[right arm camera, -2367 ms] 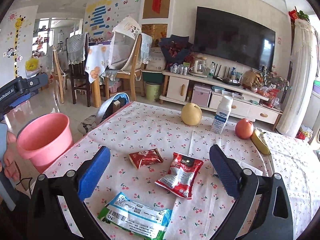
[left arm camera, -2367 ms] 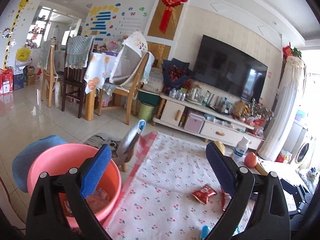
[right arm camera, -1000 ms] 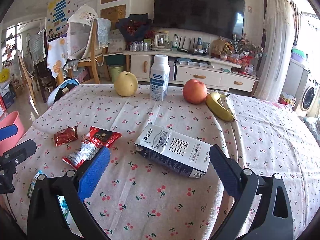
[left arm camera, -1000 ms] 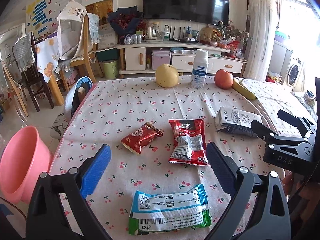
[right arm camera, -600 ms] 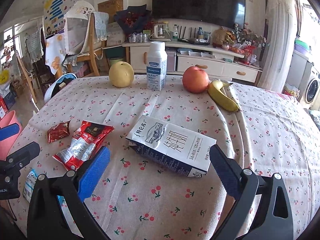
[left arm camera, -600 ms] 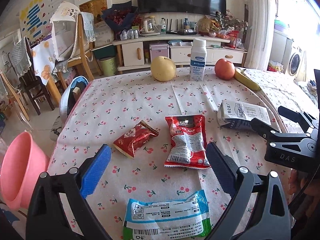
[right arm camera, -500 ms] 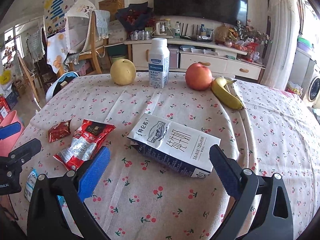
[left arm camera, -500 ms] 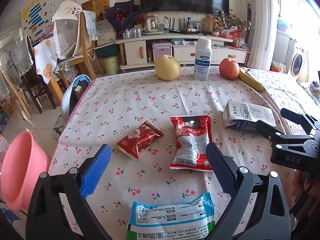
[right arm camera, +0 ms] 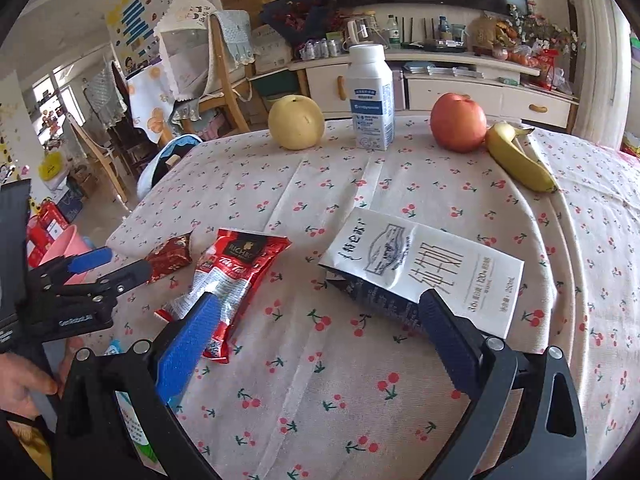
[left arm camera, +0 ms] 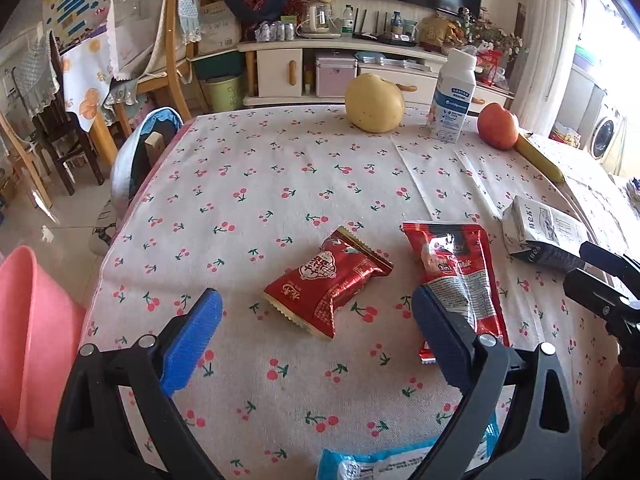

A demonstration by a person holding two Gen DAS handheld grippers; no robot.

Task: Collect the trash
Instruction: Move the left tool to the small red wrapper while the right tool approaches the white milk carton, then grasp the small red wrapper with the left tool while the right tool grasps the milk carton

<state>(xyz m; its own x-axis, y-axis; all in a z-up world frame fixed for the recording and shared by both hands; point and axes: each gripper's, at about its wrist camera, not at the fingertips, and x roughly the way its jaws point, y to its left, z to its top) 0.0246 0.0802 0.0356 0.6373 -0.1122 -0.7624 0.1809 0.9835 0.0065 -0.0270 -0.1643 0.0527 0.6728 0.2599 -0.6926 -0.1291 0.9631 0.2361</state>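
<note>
A small red snack wrapper (left arm camera: 326, 282) lies on the cherry-print tablecloth (left arm camera: 280, 176), just ahead of my open, empty left gripper (left arm camera: 316, 320). A long red packet (left arm camera: 456, 272) lies to its right, also in the right wrist view (right arm camera: 228, 276). A flattened milk carton (right arm camera: 420, 276) lies just ahead of my open, empty right gripper (right arm camera: 320, 320). A blue-and-white wrapper (left arm camera: 380, 464) shows at the table's near edge. A pink bucket (left arm camera: 28, 332) stands on the floor to the left.
A yellow pear (right arm camera: 296, 122), a standing milk bottle (right arm camera: 370, 98), a red apple (right arm camera: 458, 122) and a banana (right arm camera: 518, 160) stand along the table's far side. Chairs (left arm camera: 160, 52) and a TV cabinet (left arm camera: 360, 68) stand beyond the table.
My left gripper has swung from the pink bucket to the table and closed in on the small red wrapper. My right gripper has moved right and closer to the milk carton.
</note>
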